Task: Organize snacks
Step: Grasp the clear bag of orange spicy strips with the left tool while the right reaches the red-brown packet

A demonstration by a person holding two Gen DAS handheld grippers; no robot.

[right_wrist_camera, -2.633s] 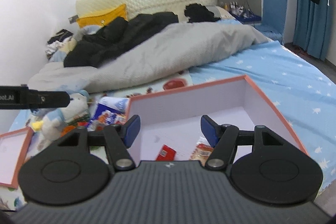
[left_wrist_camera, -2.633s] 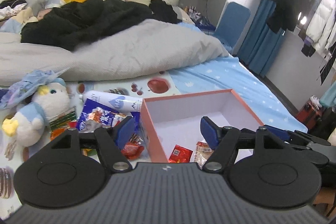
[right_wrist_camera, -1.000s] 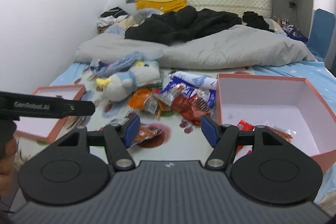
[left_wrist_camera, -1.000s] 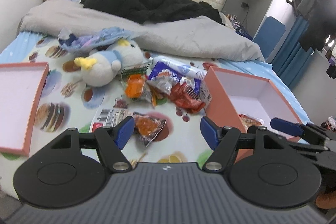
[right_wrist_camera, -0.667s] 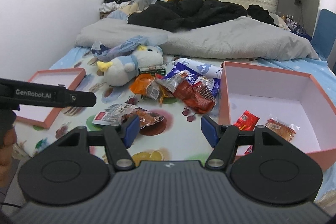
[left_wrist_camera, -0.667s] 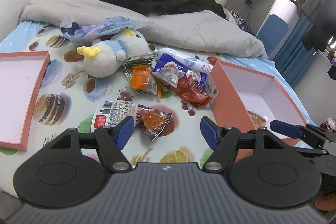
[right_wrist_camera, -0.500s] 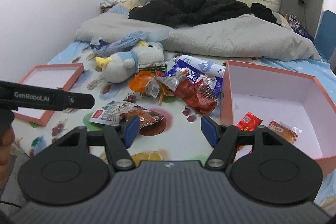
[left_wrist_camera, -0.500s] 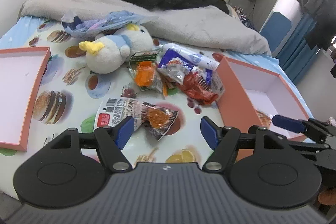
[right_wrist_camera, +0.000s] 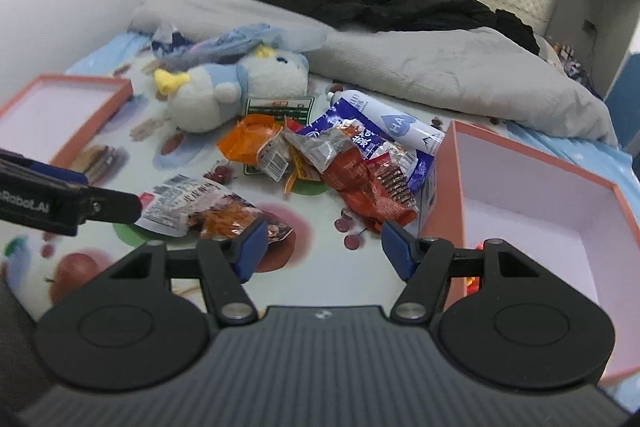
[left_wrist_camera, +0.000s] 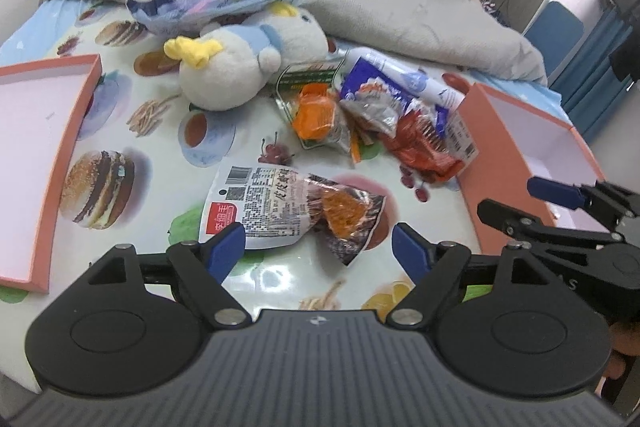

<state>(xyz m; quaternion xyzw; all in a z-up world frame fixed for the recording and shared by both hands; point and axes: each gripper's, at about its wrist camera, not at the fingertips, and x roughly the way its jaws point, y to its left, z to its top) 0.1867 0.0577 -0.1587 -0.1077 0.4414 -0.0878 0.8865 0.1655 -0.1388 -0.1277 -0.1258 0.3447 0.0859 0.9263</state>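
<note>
A: What is changed since a moment ago?

B: Both grippers are brought away from the pink box and lowered over the snacks. The white snack bag, lying left of the pink box, is now seen much closer. It is likely picked next.

A: How are the jaws set?

B: The left gripper is being opened wider. The white snack bag is seen just past its tips, but nothing is pinched. The right gripper is held apart too, and nothing is gripped. The snack pile is left beside the pink box, untouched.
</note>
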